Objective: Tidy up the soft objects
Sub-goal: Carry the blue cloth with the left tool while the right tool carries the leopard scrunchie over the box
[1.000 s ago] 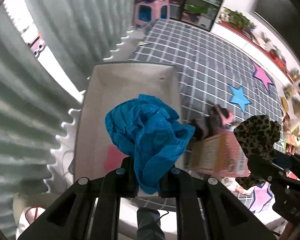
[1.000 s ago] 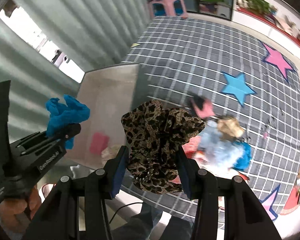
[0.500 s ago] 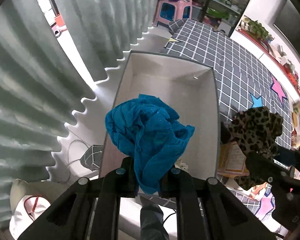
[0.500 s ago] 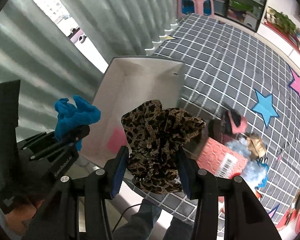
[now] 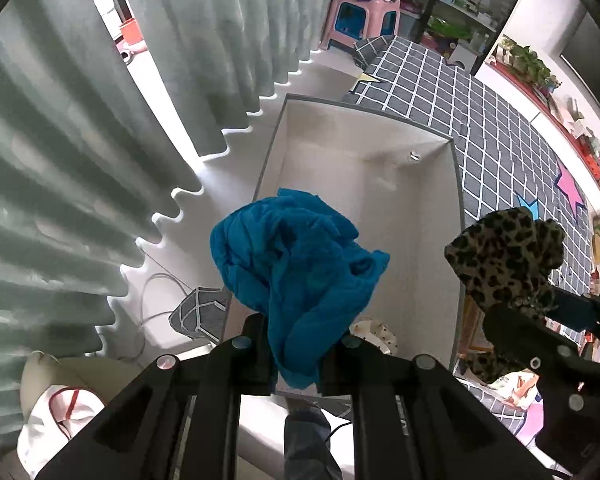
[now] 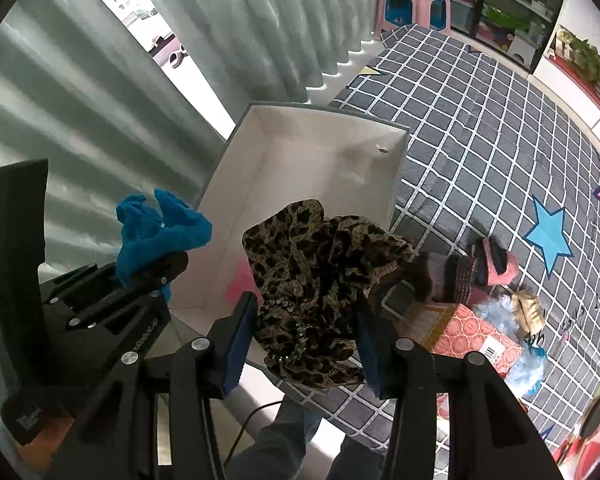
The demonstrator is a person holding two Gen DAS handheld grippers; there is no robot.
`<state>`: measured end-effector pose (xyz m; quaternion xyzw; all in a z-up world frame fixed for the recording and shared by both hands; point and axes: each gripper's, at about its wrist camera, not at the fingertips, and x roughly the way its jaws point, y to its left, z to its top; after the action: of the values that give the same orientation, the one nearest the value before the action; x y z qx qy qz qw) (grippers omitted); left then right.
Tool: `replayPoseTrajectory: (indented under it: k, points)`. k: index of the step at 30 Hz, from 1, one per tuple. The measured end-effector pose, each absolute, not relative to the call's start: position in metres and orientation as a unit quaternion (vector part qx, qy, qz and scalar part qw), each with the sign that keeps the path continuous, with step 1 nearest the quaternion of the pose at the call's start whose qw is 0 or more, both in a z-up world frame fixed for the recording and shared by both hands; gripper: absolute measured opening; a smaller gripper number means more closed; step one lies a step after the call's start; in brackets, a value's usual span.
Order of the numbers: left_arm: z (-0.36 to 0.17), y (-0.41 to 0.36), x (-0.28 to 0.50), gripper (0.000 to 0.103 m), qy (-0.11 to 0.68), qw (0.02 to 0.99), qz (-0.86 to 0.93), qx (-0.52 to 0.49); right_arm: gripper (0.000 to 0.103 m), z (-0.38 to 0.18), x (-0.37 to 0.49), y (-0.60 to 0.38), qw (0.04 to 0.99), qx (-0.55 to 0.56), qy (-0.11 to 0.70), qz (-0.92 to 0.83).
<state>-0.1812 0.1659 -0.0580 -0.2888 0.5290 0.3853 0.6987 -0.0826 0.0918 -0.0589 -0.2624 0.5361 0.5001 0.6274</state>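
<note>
My left gripper is shut on a crumpled blue cloth and holds it above the near left part of an open white box. My right gripper is shut on a leopard-print cloth, held above the box's near right edge. The leopard cloth also shows in the left wrist view, and the blue cloth in the right wrist view. A pink item and a pale spotted item lie in the box.
The box stands on the floor between grey-green curtains and a checked rug with stars. A pile of soft things and a red patterned box lies on the rug to the right. A pink stool stands far back.
Both grippers have moved left, from over the rug and pile to over the white box, each still holding its cloth.
</note>
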Motion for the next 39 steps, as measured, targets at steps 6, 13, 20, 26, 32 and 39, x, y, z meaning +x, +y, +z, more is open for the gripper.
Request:
replayPoseTrajectory:
  k: [6,13,20,26,32,39]
  points:
    - [-0.061,0.167,-0.180,0.014,0.532,0.696,0.385,-0.289,0.049,-0.060,-0.082,0.095,0.625,-0.265,0.539,0.499]
    - [-0.062,0.167,-0.179,0.014,0.535,0.695,0.384,-0.287,0.049,-0.062,-0.082,0.096,0.622,-0.267,0.541,0.499]
    - [-0.065,0.169,-0.176,0.014,0.541,0.692,0.383,-0.285,0.049,-0.067,-0.080,0.099,0.620,-0.269,0.543,0.498]
    - [-0.071,0.177,-0.170,0.014,0.548,0.688,0.384,-0.282,0.049,-0.072,-0.077,0.108,0.617,-0.274,0.546,0.495]
    - [-0.076,0.188,-0.158,0.014,0.553,0.686,0.384,-0.276,0.049,-0.077,-0.068,0.126,0.618,-0.276,0.549,0.491]
    - [-0.086,0.210,-0.144,0.014,0.557,0.675,0.387,-0.293,0.049,-0.084,-0.048,0.149,0.622,-0.274,0.554,0.481]
